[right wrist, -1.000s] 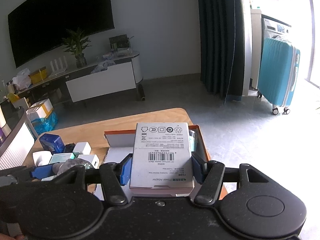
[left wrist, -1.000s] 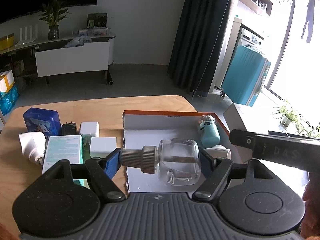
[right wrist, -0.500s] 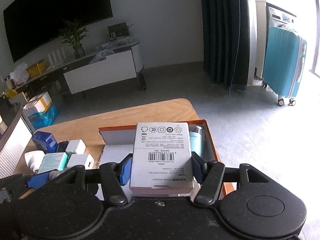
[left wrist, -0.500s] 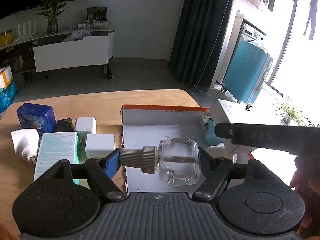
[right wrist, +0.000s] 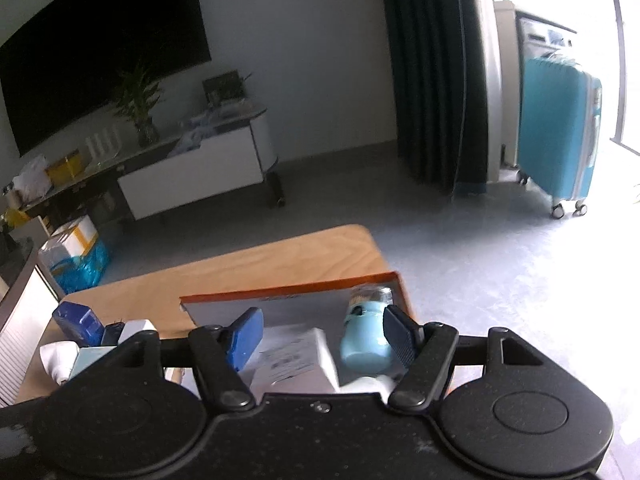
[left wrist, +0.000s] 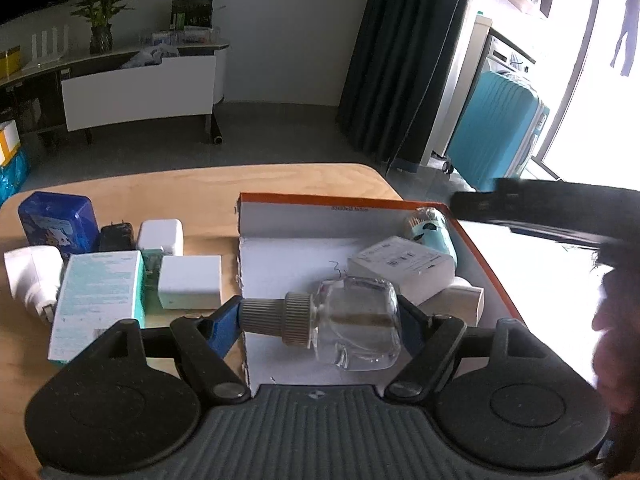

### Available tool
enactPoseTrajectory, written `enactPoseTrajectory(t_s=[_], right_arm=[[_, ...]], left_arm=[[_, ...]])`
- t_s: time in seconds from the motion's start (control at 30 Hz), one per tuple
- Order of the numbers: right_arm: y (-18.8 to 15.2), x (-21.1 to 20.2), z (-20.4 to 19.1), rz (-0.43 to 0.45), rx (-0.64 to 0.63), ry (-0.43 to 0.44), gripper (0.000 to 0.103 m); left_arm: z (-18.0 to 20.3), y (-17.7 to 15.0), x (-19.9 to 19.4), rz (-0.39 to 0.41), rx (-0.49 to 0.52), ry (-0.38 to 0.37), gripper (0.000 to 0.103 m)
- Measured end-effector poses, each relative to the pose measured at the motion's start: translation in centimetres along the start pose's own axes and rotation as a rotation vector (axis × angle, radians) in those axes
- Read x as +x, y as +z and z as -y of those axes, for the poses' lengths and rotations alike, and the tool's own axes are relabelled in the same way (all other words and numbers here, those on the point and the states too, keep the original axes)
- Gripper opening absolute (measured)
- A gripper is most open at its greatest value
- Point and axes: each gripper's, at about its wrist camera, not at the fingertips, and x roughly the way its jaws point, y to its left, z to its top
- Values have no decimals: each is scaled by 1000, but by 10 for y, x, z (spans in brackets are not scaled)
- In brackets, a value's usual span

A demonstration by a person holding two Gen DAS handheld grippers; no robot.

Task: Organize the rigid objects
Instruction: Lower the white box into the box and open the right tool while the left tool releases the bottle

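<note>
Living-room setting: a wooden desk (left wrist: 208, 184) stands before a low white cabinet, a dark curtain and a teal suitcase (left wrist: 496, 128). At the desk's left end lie a blue tin (left wrist: 56, 218), a white plug adapter (left wrist: 32, 276), a teal-and-white carton (left wrist: 96, 296), a black charger (left wrist: 116, 236) and two white chargers, one (left wrist: 160, 234) behind the other (left wrist: 190, 286), all close together. To their right sits an orange-rimmed tray (left wrist: 340, 202) with a white floor. The left claw (left wrist: 320, 316) is clamped on a clear glass bottle (left wrist: 356, 326), held sideways over the tray's near edge, its ribbed cap against the left pad. Inside the tray, toward its right side, a white barcode box (left wrist: 400, 264) lies tilted, resting partly on a white object below it; a pale blue bottle (left wrist: 434, 232) lies just behind it. The right claw (right wrist: 320, 338) hovers above this corner, its jaws opening; the barcode box and blue bottle show beneath it, and neither pad presses on anything. A hand (left wrist: 616, 344) shows at the far right edge.
</note>
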Motion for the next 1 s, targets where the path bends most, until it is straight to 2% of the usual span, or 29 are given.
enactPoseTrajectory(t_s=[0.13, 0.37, 0.5, 0.67, 1.0], right_arm=[[-4, -26, 10, 36, 10, -11, 80], [-17, -51, 26, 45, 50, -54, 80], [-21, -64, 29, 56, 52, -60, 80], [-25, -72, 27, 51, 68, -45, 80], [-36, -77, 3, 15, 30, 3, 83]], left_arm=[[8, -2, 5, -16, 7, -20, 79], [28, -4, 15, -34, 36, -66, 79], [31, -2, 19, -38, 32, -85, 84], [28, -1, 7, -33, 22, -63, 87], [6, 0, -27, -22, 17, 44, 97]])
